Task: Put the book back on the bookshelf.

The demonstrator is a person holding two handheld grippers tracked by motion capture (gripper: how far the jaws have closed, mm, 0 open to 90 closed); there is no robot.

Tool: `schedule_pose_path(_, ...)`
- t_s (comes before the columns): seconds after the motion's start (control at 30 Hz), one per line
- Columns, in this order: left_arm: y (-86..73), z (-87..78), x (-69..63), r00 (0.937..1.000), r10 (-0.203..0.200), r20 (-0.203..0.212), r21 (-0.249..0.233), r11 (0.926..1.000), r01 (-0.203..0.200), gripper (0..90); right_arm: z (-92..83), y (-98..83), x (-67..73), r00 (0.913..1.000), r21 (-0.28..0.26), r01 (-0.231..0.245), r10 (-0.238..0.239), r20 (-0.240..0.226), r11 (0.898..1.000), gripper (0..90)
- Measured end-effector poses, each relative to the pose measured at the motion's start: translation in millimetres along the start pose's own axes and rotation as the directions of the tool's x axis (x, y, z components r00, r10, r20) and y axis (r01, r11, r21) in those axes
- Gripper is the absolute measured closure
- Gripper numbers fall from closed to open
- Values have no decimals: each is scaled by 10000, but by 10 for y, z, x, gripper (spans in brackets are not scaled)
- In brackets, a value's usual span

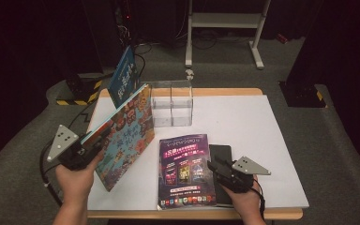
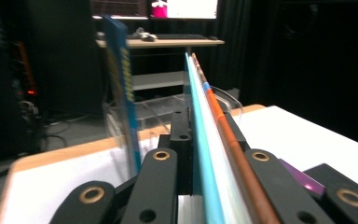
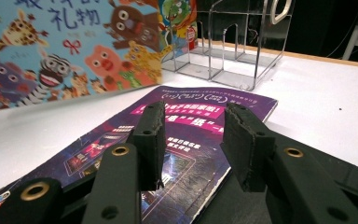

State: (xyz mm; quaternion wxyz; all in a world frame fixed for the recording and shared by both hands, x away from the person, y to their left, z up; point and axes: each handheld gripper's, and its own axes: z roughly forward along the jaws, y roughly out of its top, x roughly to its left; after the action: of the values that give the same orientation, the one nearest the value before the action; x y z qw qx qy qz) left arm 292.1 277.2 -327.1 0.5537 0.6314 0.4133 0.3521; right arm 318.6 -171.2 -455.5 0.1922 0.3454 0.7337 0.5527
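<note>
Picture book (image 1: 124,136) | tilted up off table (image 1: 243,117), clamped edge-on in my L gripper (image 1: 90,147) | R gripper (image 1: 218,169) jaws apart over purple magazine (image 1: 185,171), nothing held.

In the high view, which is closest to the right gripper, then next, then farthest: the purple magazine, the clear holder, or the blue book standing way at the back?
1. Purple magazine, beside the right gripper at the front.
2. Clear holder, mid-table at the back.
3. Blue book, far back left corner.

Both grippers, left gripper (image 1: 90,147) and right gripper (image 1: 217,168), are black, each topped by a grey three-cornered plate with dark dots. Brass-ringed screws stud the black jaws. Black cables trail back from each.
</note>
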Motion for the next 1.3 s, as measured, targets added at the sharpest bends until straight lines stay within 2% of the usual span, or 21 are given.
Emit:
schedule_pose_path(0.13,55,-53,33,9989,15,-467,-201,9998,-25,809,16,-4,-2,10000,52,-6,6,-31,10000,590)
schedule_pose_path(0.27,62,33,35,9974,-96,-712,-245,9997,79,808,24,1,16,10000,39,44,-44,-74,10000,591)
schedule_pose_path(0.43,28,294,17,9949,-250,-975,-301,9993,221,808,2,10,11,10000,-30,7,-7,-50,10000,592)
schedule_pose_path(0.53,28,432,-22,9921,-160,-1244,-353,9993,117,807,-10,13,0,10000,-75,-75,75,-41,9999,593)
schedule_pose_path(0.9,60,937,-38,9749,-250,-2213,-675,9977,102,807,-19,19,-15,9999,-182,-135,133,-99,9997,596)
schedule_pose_path(1.13,25,1165,-14,9692,-169,-2458,-513,9987,44,806,-25,22,-32,9996,-219,-234,231,-137,9995,597)
schedule_pose_path(1.3,-18,1282,-4,9642,-283,-2638,-532,9985,147,806,-27,17,-41,9993,-223,-353,349,-152,9991,598)
